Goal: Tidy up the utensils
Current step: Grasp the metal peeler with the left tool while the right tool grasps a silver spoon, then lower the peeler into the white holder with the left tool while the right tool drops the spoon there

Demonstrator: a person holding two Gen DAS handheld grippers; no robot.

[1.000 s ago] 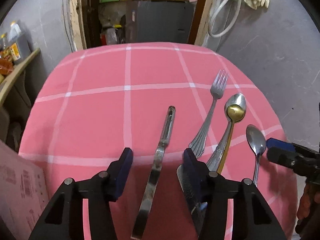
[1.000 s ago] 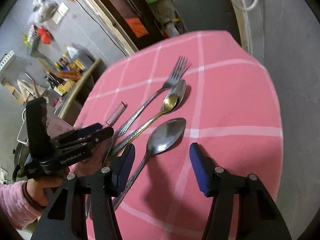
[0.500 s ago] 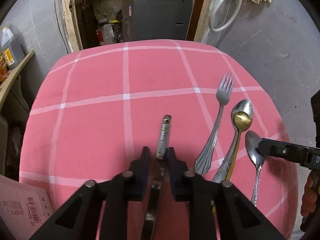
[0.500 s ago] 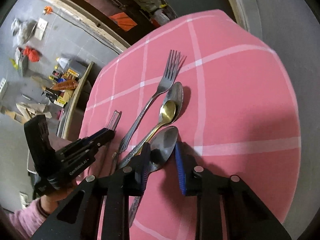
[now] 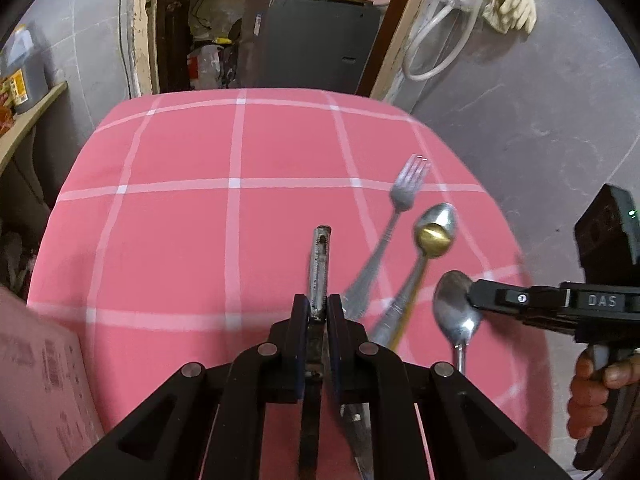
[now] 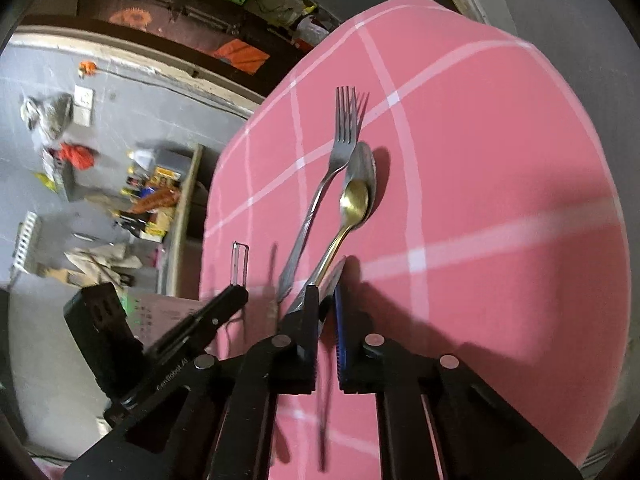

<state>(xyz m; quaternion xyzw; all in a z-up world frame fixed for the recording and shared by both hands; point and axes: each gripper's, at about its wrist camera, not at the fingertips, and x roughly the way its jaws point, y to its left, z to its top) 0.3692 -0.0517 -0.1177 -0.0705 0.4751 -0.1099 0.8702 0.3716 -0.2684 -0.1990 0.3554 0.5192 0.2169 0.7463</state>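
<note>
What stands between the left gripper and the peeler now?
Nothing visible: the left gripper is already shut on the peeler. The fork lies apart, to its right.

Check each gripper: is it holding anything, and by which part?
The left gripper is shut on the peeler partway along its shaft, blade end forward. The right gripper is shut on the silver spoon at its bowl, handle trailing back.
</note>
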